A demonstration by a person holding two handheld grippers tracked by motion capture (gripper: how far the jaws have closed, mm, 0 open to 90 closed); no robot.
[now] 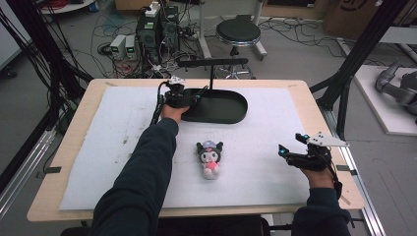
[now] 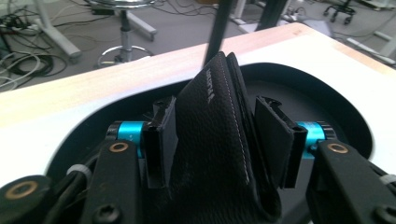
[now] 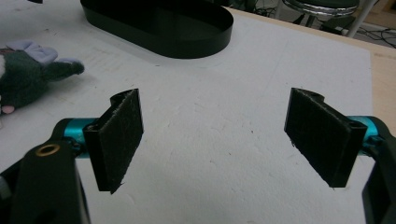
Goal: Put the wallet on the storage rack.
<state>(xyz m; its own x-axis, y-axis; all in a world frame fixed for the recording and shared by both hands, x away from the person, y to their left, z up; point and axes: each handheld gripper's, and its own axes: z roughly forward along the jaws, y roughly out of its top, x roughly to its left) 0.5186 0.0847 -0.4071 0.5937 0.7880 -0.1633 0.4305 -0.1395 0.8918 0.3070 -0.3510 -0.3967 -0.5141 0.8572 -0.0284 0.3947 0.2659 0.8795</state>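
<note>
Over the black oval tray (image 1: 221,110) at the far side of the bench (image 1: 74,147), the left claw (image 1: 183,97) hovered with a black leather wallet (image 2: 215,140) standing between its jaws. From the high view the wallet was hidden behind the hand, whereas the left gripper view showed it plainly: folded, tilted, its pale stitching running down one edge and a small embossed word on its face, too blurred to read. That view also showed the left pad (image 2: 161,140) against the leather and the right pad (image 2: 275,140) standing just clear of it, so the claw was released rather than clamped. The right claw (image 1: 290,147) rested near the right edge of the white mat (image 1: 118,147), well apart from the tray; its own view showed the jaws spread wide with bare mat between them. A dark plush doll (image 1: 210,157) lay face up in the middle of the mat, and its ear and bow showed at the left edge of the right gripper view.
</note>
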